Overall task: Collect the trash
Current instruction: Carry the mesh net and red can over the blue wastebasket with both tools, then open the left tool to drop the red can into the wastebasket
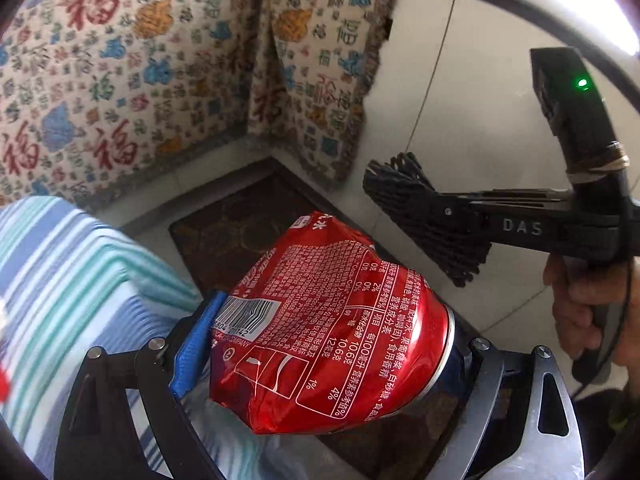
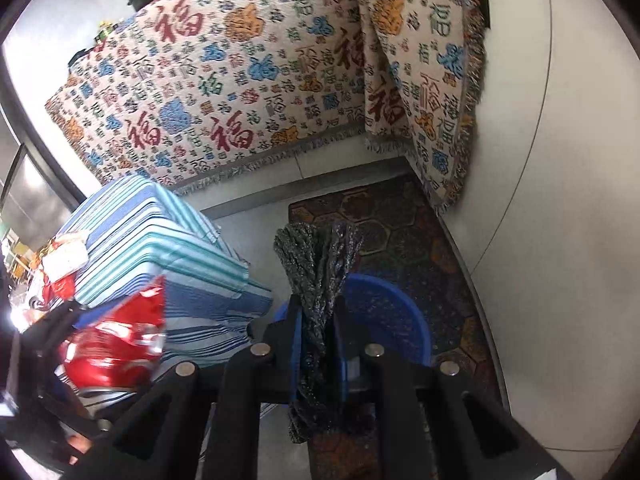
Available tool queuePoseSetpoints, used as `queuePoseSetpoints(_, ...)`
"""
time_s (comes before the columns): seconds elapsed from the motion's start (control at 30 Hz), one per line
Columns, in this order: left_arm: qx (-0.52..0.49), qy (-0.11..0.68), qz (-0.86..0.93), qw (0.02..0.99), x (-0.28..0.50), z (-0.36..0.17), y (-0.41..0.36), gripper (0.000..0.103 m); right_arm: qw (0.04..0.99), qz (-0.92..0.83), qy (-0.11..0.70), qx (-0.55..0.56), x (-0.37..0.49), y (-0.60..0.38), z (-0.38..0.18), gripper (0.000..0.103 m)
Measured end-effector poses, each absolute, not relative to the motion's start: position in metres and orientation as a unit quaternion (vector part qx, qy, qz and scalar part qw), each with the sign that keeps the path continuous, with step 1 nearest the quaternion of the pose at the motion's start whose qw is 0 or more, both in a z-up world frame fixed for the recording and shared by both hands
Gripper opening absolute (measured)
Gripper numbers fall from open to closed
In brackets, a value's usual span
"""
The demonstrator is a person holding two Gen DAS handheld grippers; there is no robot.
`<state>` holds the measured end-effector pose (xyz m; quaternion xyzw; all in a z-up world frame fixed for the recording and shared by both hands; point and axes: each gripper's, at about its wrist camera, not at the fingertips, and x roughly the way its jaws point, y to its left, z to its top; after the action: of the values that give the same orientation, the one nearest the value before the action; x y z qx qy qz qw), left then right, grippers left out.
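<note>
Gleaming between left gripper (image 1: 324, 344) pads: crushed red can (image 1: 332, 328), white print.

In the right wrist view, the basin (image 2: 384, 312) sits on the rug (image 2: 420, 240) at centre. The draped blanket (image 2: 240, 80) hangs at twelve o'clock, and the striped cushion (image 2: 168, 248) lies at nine o'clock beside the basin.

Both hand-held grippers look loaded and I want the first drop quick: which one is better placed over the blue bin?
Probably right: its hand-held gripper, shut on the dark mesh, hangs directly above the blue bin.
</note>
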<state>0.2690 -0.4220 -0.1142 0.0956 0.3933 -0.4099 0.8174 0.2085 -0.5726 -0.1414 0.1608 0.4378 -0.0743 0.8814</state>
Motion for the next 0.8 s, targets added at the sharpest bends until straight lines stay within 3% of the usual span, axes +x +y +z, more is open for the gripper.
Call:
queuePoseSetpoints(0.47, 0.131, 0.413, -0.408, 0.803, 0.295, -0.173, -0.477, 0.094, 0.863, -0.072, 0.45, 0.218, 0.227, -0.619, -0.178, 0.017)
queuePoseSetpoints(0.57, 0.132, 0.417, -0.418, 0.796, 0.295, -0.177, -0.482, 0.1, 0.862, -0.076, 0.454, 0.213, 0.23, -0.619, -0.181, 0.018)
queuePoseSetpoints(0.7, 0.136, 0.411, -0.423, 0.796, 0.293, -0.176, -0.485, 0.101, 0.858, -0.077, 0.462, 0.214, 0.231, -0.619, -0.186, 0.039)
queuePoseSetpoints(0.8, 0.133, 0.41, -0.421, 0.798, 0.294, -0.176, -0.483, 0.101, 0.856, -0.075, 0.465, 0.212, 0.231, -0.618, -0.187, 0.039)
